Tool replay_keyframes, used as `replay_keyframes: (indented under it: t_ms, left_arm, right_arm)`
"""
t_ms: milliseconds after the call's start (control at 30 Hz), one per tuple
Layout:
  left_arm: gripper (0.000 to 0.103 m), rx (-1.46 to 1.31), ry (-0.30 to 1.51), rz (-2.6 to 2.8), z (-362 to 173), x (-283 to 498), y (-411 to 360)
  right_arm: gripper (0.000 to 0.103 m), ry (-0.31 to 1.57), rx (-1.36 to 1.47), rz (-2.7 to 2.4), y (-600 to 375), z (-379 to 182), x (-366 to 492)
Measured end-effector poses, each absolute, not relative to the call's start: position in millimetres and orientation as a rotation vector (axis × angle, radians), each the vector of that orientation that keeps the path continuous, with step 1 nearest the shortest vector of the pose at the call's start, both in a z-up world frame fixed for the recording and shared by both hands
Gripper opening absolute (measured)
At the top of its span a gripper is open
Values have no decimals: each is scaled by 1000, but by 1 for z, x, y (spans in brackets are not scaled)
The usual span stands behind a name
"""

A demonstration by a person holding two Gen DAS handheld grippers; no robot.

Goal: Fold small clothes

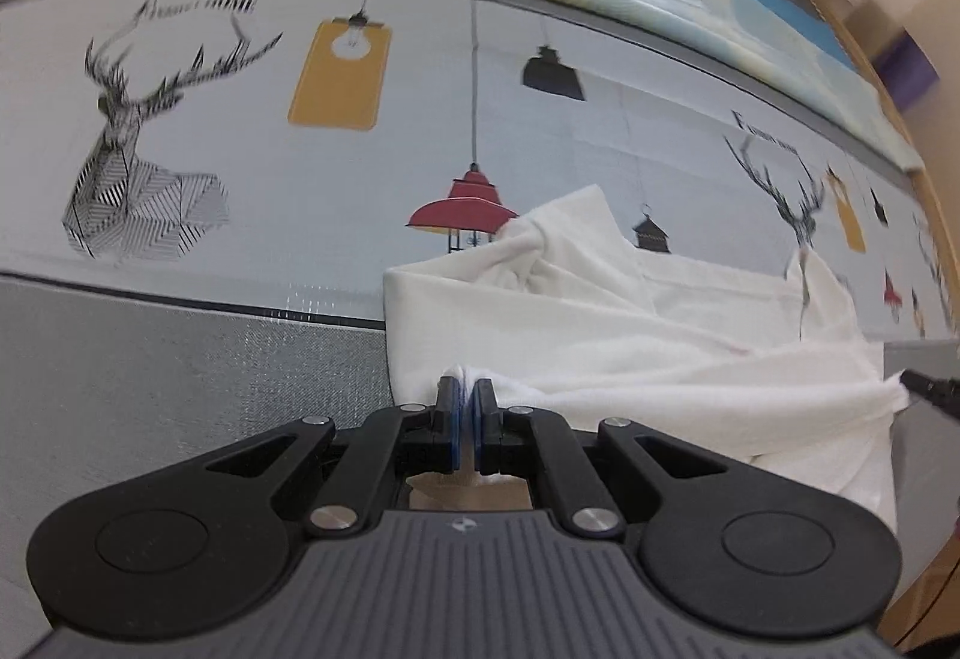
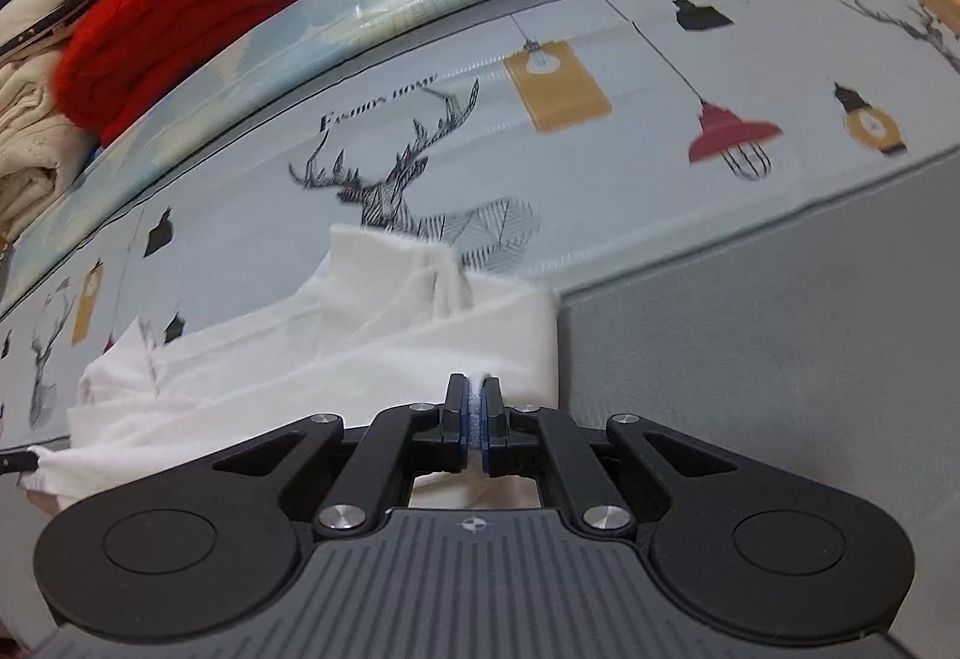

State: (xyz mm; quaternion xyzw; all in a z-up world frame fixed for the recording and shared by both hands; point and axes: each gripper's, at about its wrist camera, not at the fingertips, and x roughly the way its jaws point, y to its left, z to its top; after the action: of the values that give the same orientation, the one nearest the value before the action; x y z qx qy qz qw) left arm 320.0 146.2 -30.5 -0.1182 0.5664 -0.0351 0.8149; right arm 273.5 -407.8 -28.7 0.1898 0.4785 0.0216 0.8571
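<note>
Both tools, left (image 1: 466, 389) and right (image 2: 474, 389), pinch the white garment (image 1: 660, 335), stretched crosswise between them.

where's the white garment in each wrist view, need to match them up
Left wrist: the white garment lies centre to right, its near edge pinched in the left gripper.
Right wrist: it lies centre to left, pinched in the right gripper.
Shared landmark: the red lamp print on the sheet.

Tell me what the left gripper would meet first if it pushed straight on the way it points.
Probably the white garment it already pinches: the left gripper would drive into its bunched folds, then the printed mat beneath. Depth is hard to judge.
</note>
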Motion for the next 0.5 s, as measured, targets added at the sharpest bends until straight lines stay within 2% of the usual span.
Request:
replay_keyframes:
  t_ms: [167, 233, 300, 400, 500]
  left_arm:
    - [4, -511, 1194, 52, -35, 334, 176]
    - [9, -561, 1167, 83, -31, 332, 187]
    - [19, -534, 1164, 57, -25, 330, 189]
    - [27, -411, 1154, -66, -16, 324, 185]
    - [28, -249, 1169, -95, -19, 315, 181]
  right_arm:
    - [3, 950, 584, -31, -428, -35, 291]
    - [3, 890, 609, -88, -435, -32, 294]
    - [3, 868, 584, -130, -438, -27, 294]
    - [4, 847, 568, -43, -442, -20, 286]
    - [4, 859, 505, 39, -447, -22, 277]
